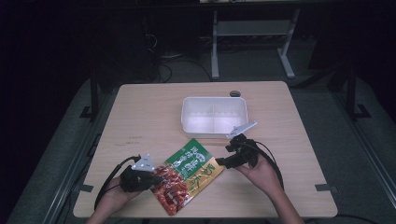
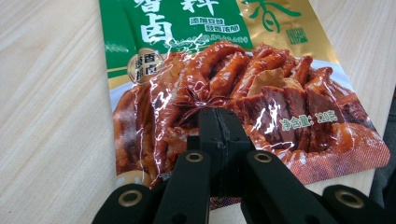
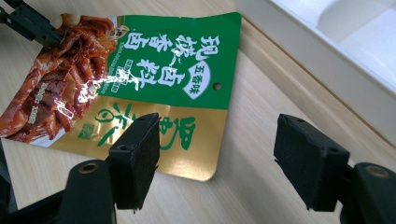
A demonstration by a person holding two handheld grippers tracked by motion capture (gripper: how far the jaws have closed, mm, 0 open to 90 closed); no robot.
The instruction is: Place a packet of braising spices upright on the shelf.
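The left gripper [image 2: 218, 140] presses closed jaws onto the packet [image 2: 224, 79], pinning it. The right gripper [image 3: 217, 163] stands open beside the packet's corner, the bin [image 1: 214, 114] just beyond it.

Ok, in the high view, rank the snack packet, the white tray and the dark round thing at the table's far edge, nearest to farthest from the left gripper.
1. Snack packet, pressed under the left gripper.
2. White tray, mid-table beyond.
3. Dark round thing, far edge.

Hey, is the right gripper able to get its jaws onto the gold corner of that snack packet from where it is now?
Probably yes. The right gripper is open, its jaws straddling the gold corner of the snack packet, with bare table beside it. The left gripper is shut on the packet's far end, well away, and the white tray sits clear.
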